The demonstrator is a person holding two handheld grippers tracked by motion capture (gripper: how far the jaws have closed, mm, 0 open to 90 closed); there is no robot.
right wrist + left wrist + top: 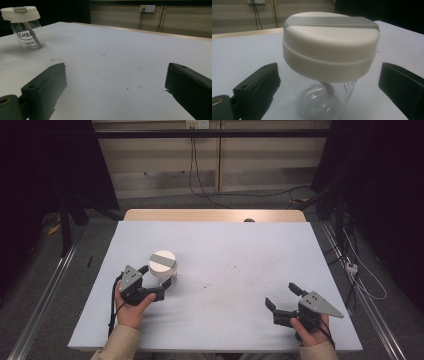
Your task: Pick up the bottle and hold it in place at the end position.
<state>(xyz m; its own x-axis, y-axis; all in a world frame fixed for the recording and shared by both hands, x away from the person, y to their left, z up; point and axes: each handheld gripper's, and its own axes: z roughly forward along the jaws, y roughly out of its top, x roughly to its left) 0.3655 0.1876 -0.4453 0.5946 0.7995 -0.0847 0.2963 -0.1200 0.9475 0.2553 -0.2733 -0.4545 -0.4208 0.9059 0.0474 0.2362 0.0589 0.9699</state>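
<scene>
A clear jar [163, 268] with a white lid crossed by a grey strip stands upright on the left half of the white table cover [225, 240]. A pale stick leans inside the jar [25, 30], which bears an oval printed label. My left gripper [159, 279] is open, one jaw on each side of the jar [329, 62], with a gap on both sides. My right gripper [281, 295] is open near the front right of the table, its jaws pointing up and left across bare cover, far from the jar. In its own view the right gripper [115, 72] holds nothing.
Faint dark smudges [235, 270] mark the cover's middle. A wooden table edge [215, 215] shows at the back, with a small dark object [249, 220] on it. Metal rails run along the floor on both sides, and cables [200, 185] lie behind the table.
</scene>
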